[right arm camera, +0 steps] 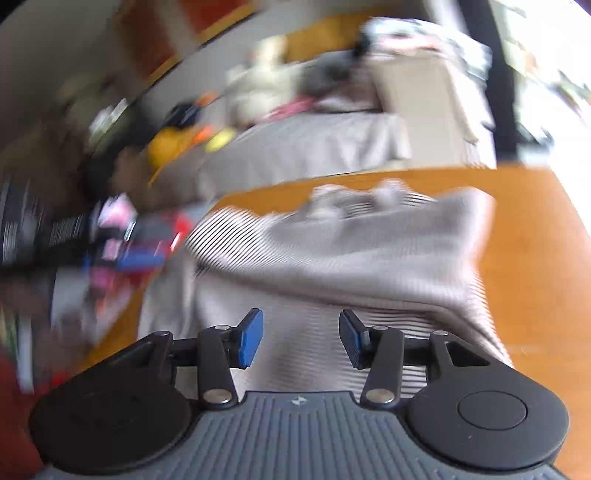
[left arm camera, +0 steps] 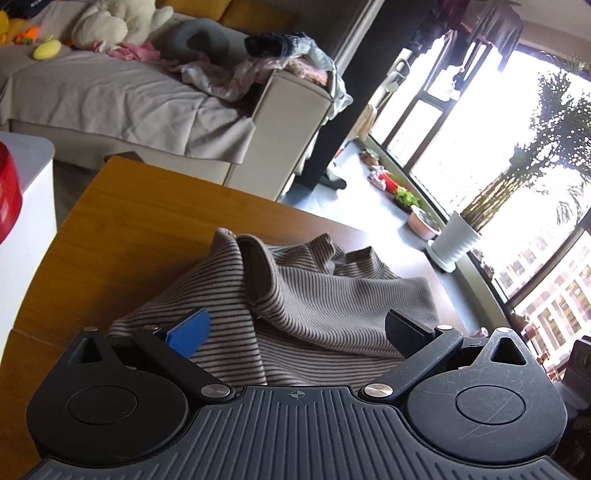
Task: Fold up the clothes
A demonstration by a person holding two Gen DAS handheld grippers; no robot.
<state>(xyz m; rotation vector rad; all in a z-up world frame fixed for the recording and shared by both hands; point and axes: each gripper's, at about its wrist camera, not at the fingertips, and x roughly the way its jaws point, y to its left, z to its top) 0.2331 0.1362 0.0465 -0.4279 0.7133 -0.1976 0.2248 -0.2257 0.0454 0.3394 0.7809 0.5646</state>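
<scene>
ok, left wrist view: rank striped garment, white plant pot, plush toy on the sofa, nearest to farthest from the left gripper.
1. Striped garment: crumpled on the wooden table, directly under the open left gripper.
2. White plant pot: on the floor to the right, by the window.
3. Plush toy: far upper left, on the sofa.

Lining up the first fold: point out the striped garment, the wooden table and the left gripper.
striped garment [left arm camera: 317, 295]: left wrist view, ribbed middle.
wooden table [left arm camera: 140, 229]: left wrist view, bare top.
left gripper [left arm camera: 295, 328]: left wrist view, between fingertips.

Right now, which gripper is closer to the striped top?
Neither clearly: left gripper and right gripper both hover open just above the striped top on the table.
</scene>
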